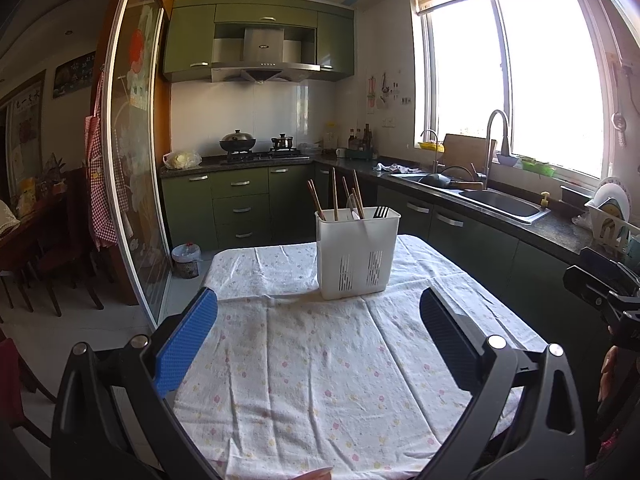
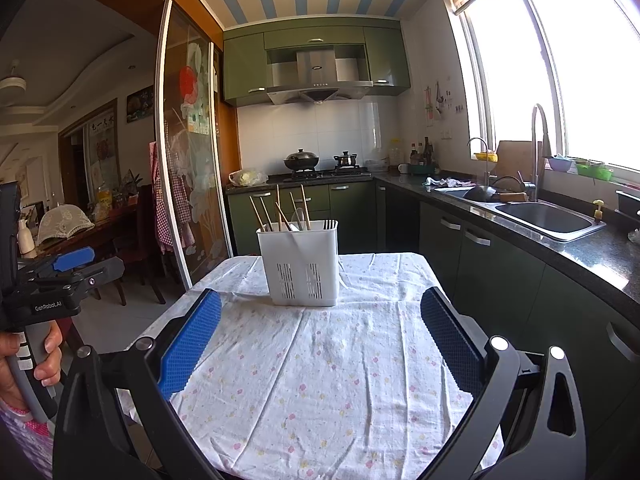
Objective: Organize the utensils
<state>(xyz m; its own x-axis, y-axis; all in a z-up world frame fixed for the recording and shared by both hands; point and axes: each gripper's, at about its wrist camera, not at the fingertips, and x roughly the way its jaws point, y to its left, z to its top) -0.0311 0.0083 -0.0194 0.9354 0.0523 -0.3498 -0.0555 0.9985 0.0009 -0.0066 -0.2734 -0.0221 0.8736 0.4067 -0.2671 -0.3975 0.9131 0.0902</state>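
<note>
Right now both of your grippers are spread wide and hold nothing. Your left gripper (image 1: pixel 318 344) hangs over the near half of the desk (image 1: pixel 320 392), its blue pads (image 1: pixel 186 344) well apart with only the flowered cloth showing between them. Your right gripper (image 2: pixel 320 344) sits the same way, fingers wide, clear of the cloth and touching nothing. In the right wrist view your left hand (image 2: pixel 24 364) shows at the far left edge, wrapped around the grey handle and holding that gripper roughly level, pointing toward the far side of the desk.

The holder (image 1: pixel 357 252), a white slotted plastic bin, stands upright on the far half of the desk, beyond both grippers and apart from them. Chopsticks (image 1: pixel 334 194) stick up out of it, leaning in different directions, and a dark fork (image 1: pixel 380 212) shows its tines at the holder's right side. A pale utensil sits among the chopsticks; you cannot tell what kind it is.
</note>
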